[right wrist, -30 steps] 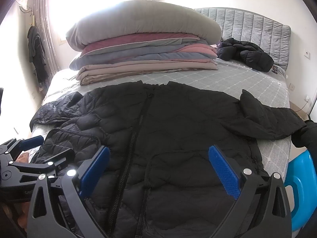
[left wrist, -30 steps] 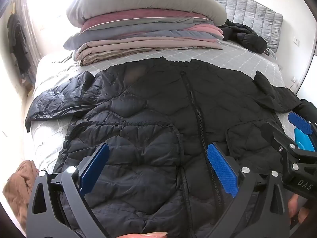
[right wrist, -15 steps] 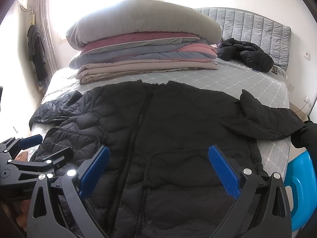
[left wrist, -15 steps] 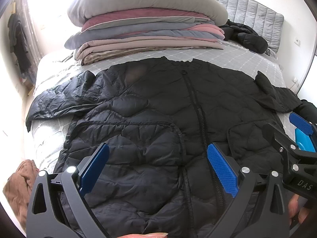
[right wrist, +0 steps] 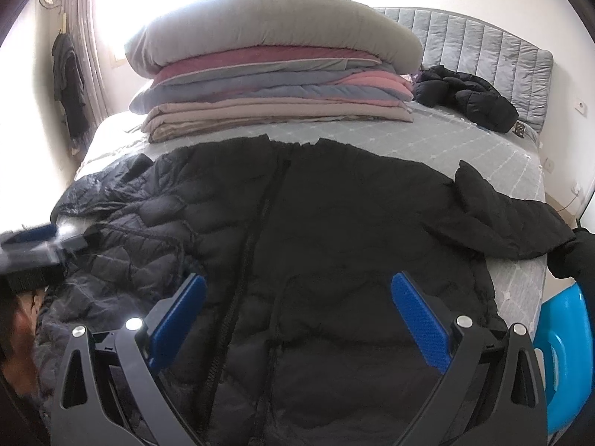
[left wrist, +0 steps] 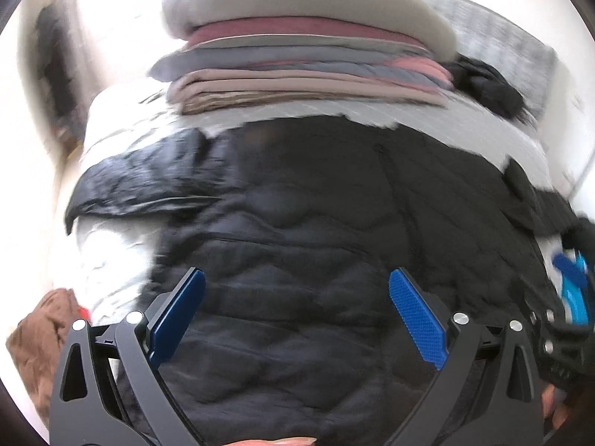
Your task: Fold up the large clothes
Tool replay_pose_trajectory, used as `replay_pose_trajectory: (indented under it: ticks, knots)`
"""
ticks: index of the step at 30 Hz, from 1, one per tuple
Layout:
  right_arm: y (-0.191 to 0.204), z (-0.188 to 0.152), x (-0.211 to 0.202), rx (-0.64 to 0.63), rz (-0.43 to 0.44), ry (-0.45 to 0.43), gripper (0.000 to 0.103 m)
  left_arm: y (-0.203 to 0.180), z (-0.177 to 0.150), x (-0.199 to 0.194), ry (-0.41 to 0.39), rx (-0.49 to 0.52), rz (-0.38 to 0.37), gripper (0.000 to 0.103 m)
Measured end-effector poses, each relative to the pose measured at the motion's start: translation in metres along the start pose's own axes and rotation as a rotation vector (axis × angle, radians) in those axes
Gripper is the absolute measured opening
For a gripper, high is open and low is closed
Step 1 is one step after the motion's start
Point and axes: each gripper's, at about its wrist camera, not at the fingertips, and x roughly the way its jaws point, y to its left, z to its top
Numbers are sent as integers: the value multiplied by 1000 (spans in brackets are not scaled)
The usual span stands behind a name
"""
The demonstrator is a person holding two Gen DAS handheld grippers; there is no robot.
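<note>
Because the black jacket (right wrist: 334, 241) lay spread flat, zip up, across centre frame on the bed (right wrist: 465, 141), left tongs (left wrist: 297, 316) and right tongs (right wrist: 297, 319) hovered wide, empty, at its lower-frame hem.

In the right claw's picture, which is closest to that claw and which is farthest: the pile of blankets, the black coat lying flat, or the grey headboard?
1. The black coat: spread flat right under the right claw, nearest.
2. The pile of blankets: past the coat's collar, middle of the bed.
3. The grey headboard: against the wall, far right, farthest.
</note>
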Motion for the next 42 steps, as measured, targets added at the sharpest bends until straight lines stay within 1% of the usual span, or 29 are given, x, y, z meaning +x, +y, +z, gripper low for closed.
replay_pose_trajectory:
  ticks: [2, 4, 6, 7, 9, 11, 12, 15, 16, 18, 19, 20, 22, 24, 25, 26, 27, 28, 30, 31, 33, 34, 36, 37, 39, 41, 42]
  knots:
    - [6, -1, 7, -25, -20, 24, 97, 27, 6, 3, 3, -70, 35, 96]
    - [16, 3, 13, -51, -7, 46, 97, 54, 10, 6, 17, -140, 54, 96]
    - [31, 10, 17, -99, -11, 51, 97, 75, 11, 9, 33, -180, 73, 96]
    - [45, 18, 21, -152, -16, 45, 96, 83, 10, 10, 37, -191, 79, 96]
    - [65, 33, 32, -207, -18, 44, 97, 100, 8, 9, 39, -213, 88, 96]
    - [83, 53, 58, -236, -10, 68, 97, 111, 6, 8, 39, -224, 96, 96]
    - [91, 66, 77, -252, -33, 88, 96, 118, 5, 8, 40, -231, 98, 96]
    - [113, 89, 134, -347, -145, 134, 96, 134, 4, 10, 51, -267, 96, 96]
    - [121, 93, 163, -395, -187, 187, 96, 138, 4, 10, 53, -275, 97, 96]
    - [129, 90, 199, -458, -225, 275, 96, 146, 4, 10, 55, -293, 97, 96]
    - [133, 84, 213, -487, -229, 320, 96, 151, 4, 10, 55, -301, 98, 96]
    - [136, 79, 218, -504, -235, 338, 96, 154, 4, 11, 55, -306, 99, 96]
    - [141, 71, 213, -524, -238, 322, 96, 161, 5, 11, 54, -320, 97, 96]
    - [143, 61, 193, -526, -130, 331, 96, 167, 6, 10, 53, -340, 92, 96]
    - [146, 54, 181, -540, -70, 340, 96, 169, 6, 10, 52, -353, 85, 96]
    - [148, 47, 171, -559, -33, 334, 96, 170, 6, 10, 50, -362, 79, 96]
    - [151, 40, 155, -585, 27, 328, 96, 170, 6, 8, 47, -366, 74, 96]
    - [153, 31, 136, -596, 134, 343, 96, 168, 5, 7, 43, -367, 72, 96]
    - [156, 13, 110, -594, 319, 379, 96, 165, 5, 6, 39, -365, 71, 96]
    - [158, -1, 90, -605, 419, 399, 96, 163, 5, 5, 37, -364, 68, 96]
    - [158, -23, 63, -616, 561, 432, 96, 159, 5, 4, 33, -361, 64, 96]
    - [157, -33, 49, -624, 610, 445, 96, 157, 4, 3, 28, -363, 61, 96]
    - [150, -51, 23, -635, 643, 448, 96, 154, 4, 1, 22, -364, 56, 96]
    - [144, -53, 18, -627, 654, 451, 96, 152, 5, 1, 20, -358, 55, 96]
    - [114, -48, 3, -566, 662, 425, 96, 145, 5, 1, 22, -342, 55, 96]
    - [72, -29, -6, -467, 613, 371, 96, 138, 4, 3, 30, -332, 48, 96]
    - [45, -16, -8, -399, 574, 343, 96, 133, 4, 4, 36, -322, 44, 96]
